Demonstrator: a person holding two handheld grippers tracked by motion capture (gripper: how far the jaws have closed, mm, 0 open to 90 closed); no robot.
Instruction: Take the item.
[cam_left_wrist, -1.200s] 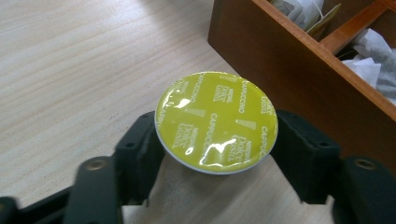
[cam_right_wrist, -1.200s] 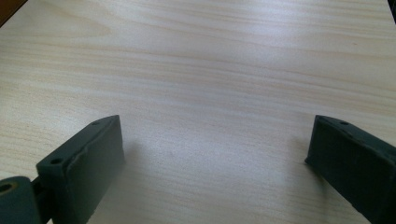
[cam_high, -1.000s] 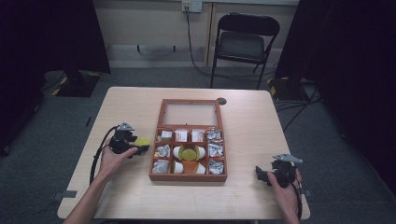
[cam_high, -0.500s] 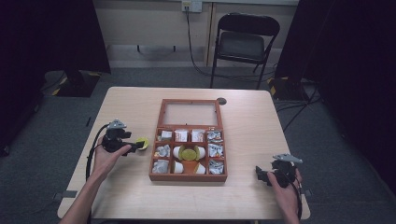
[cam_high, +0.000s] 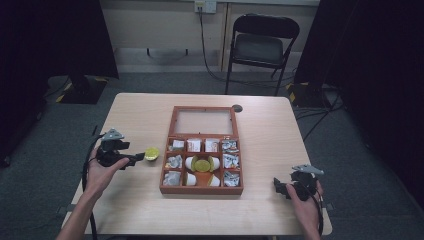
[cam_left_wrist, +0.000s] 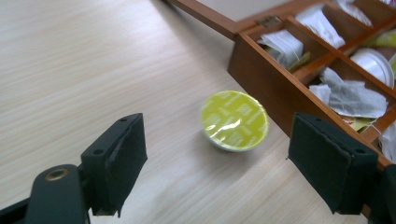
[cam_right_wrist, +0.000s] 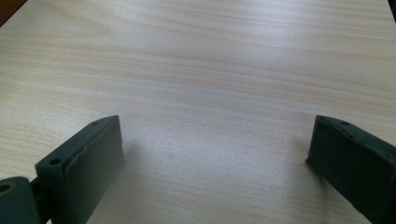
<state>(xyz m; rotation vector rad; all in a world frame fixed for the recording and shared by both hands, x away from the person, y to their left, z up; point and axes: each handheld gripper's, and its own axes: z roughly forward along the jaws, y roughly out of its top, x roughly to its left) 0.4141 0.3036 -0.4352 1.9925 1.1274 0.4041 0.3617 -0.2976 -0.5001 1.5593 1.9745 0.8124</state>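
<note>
Yellow foil marks the lid of the capsule, which in the high view sits on the table just ahead of the left gripper, between its tips and the left wall of the wooden box. Its jaws have just been opening, and they stand apart with nothing pinched. The right gripper rests low at the near right corner of the table, well apart from the box.

Left gripper view: the capsule stands lid up on bare wood beyond the two pads, clear of both, with the box wall just beside it toward the right-hand jaw. Compartments behind that wall hold tea bags and a white capsule.

Right gripper view: both jaws are spread wide over bare table, holding nothing.

Judged step: the capsule appears set down beside the box and released. A next move would call for backing the left gripper clear without nudging the capsule, or, if another item is wanted, lifting over the wall and lining the open jaws with one compartment.
</note>
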